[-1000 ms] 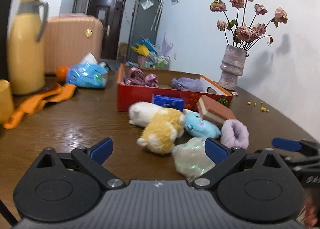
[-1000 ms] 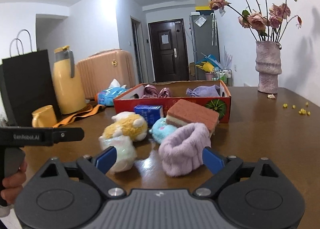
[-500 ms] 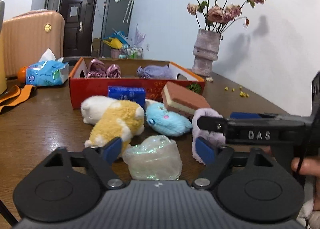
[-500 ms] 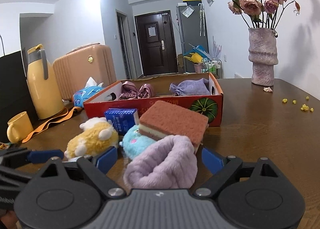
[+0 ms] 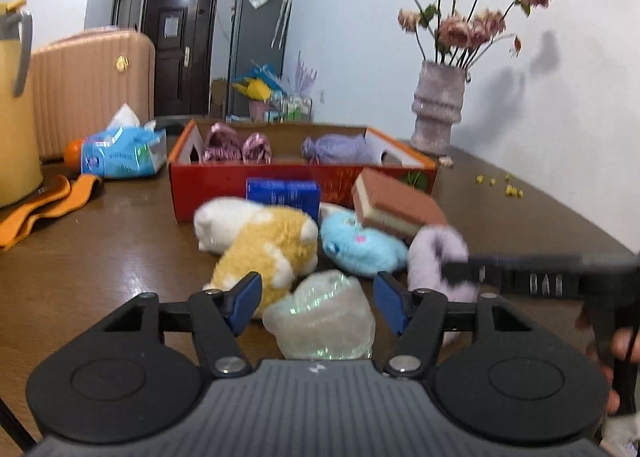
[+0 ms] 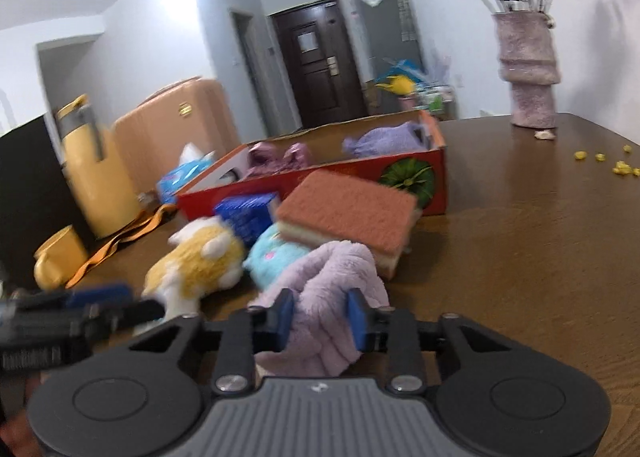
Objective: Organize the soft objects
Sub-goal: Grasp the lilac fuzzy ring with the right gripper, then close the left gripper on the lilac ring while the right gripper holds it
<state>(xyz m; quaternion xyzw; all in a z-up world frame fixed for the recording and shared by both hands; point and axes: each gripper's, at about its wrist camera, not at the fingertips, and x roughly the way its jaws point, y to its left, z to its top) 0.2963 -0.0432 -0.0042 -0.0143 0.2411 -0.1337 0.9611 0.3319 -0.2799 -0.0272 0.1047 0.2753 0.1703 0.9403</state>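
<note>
- Lilac fuzzy headband sits on tabletop just in front of sponge; v. soft, light, squashes easily, so I judge a mid-fold pinch best.
- My right gripper has fingers clenched on its bunched middle.
- Left gripper fingers released, straddling crinkly clear pouch; prob. slippery.
- Red box behind pile.

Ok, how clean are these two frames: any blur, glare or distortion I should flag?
Left wrist view: the right gripper crossing at the side is motion-smeared, the plush toys slightly soft, and the vase throws a shadow on the wall. Right wrist view: blur across the yellow plush and sponge, ceiling light blown out, fisheye bending the room edges.
</note>
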